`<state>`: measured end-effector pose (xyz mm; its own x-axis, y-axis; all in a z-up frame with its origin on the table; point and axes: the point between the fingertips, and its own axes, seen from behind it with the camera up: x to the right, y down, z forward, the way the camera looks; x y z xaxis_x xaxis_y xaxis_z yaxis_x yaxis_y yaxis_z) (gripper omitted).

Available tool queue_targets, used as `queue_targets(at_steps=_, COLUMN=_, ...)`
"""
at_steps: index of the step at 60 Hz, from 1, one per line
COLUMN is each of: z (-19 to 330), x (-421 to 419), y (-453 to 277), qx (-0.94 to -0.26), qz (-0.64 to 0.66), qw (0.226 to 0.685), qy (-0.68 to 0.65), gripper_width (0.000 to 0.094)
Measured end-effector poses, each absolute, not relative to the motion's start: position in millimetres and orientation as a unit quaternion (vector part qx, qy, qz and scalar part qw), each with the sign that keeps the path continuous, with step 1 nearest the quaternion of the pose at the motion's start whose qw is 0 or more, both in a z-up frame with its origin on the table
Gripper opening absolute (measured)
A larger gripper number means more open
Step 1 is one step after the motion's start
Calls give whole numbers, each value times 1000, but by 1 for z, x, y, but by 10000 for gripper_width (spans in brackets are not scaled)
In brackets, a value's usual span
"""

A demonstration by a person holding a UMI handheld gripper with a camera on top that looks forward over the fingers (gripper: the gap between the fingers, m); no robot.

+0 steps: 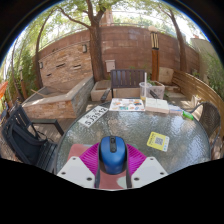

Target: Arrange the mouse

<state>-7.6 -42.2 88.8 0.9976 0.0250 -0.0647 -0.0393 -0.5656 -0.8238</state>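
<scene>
Mouse first: a small blue and grey computer mouse (111, 153) sits between the two white fingers of the claw (111, 172), over a round magenta mat (92, 155) on the glass-topped counter (70, 140). The fingers flank its rear half closely, and their pink pads (124, 180) seem to touch its sides; I judge it gripped, probably carried or just being set onto the mat, which looks like its proper place. The opening is narrow, no wider than the mouse.

Just ahead to the right lies a yellow square card (158, 141). Further on are a white licence plate (94, 116), then some flat printed papers (128, 104) and a clear plastic box (154, 91). Beyond the counter stand a brick wall (120, 48) and trees.
</scene>
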Motion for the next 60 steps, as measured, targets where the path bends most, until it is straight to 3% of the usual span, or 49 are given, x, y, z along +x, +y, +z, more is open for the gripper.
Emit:
queue_targets(at_steps=8, z=16, x=-36, y=-46, qx=-902, qz=32, qw=431, qy=-3, gripper_width=410)
queue_targets(at_steps=16, z=-2, x=-45, y=-52, qx=-912, qz=34, qw=408, qy=-8, gripper_width=519)
queue_targets(at_steps=19, z=2, x=-42, y=-56, qx=-913, qz=24, qw=406, qy=-12, gripper_width=632)
queue_targets(at_steps=23, z=15, x=-48, y=-64, qx=-913, qz=27, qw=406, qy=-20, gripper_width=871)
queue_targets(at_steps=25, z=29, x=-46, y=-68, qx=-912, qz=26, qw=408, qy=-23, gripper_width=832)
queue_targets(at_steps=46, z=145, x=-39, y=-142, qx=-905, qz=-15, qw=424, qy=-33, gripper_width=850)
queue_targets(at_steps=60, z=170, x=-35, y=-185, qx=-903, qz=-28, qw=427, qy=-38, gripper_width=849)
